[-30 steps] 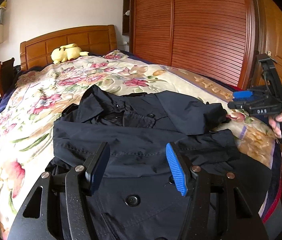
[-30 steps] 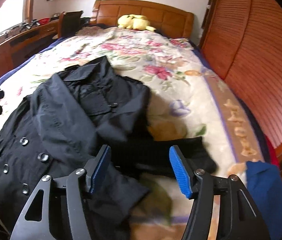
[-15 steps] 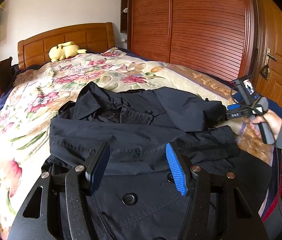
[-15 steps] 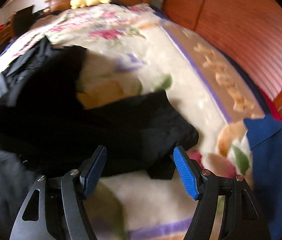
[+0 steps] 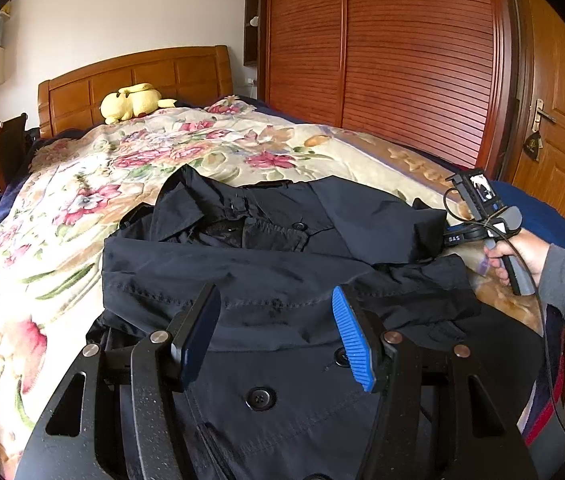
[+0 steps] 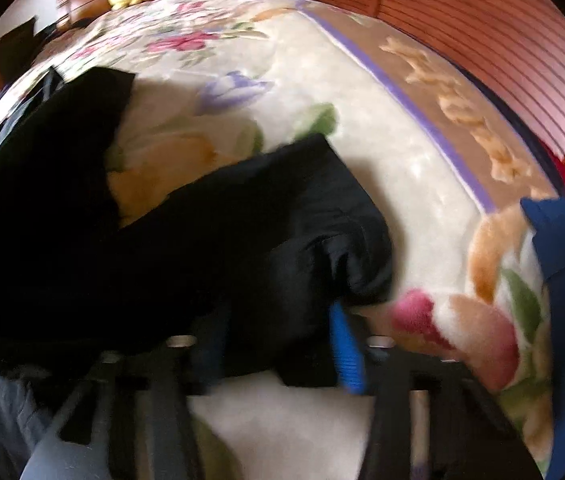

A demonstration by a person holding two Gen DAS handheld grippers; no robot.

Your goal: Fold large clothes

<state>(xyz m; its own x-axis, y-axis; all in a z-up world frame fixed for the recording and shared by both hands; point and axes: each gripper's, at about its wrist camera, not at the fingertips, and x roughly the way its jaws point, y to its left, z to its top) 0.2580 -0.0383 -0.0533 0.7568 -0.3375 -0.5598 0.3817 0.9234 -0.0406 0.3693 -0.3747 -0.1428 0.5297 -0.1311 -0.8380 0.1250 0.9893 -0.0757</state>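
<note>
Fingers of the left gripper stand spread and empty above the black coat; a button lies just below the gap, a folded sleeve beyond; the coat rests on the flowered blanket; the right gripper straddles the sleeve cuff, fingers apart in a blurred view, whether they pinch it I cannot tell; farthest, a yellow plush toy by the headboard.

1 black coat, 1 floral blanket, 1 yellow plush toy, 2 grippers
</note>
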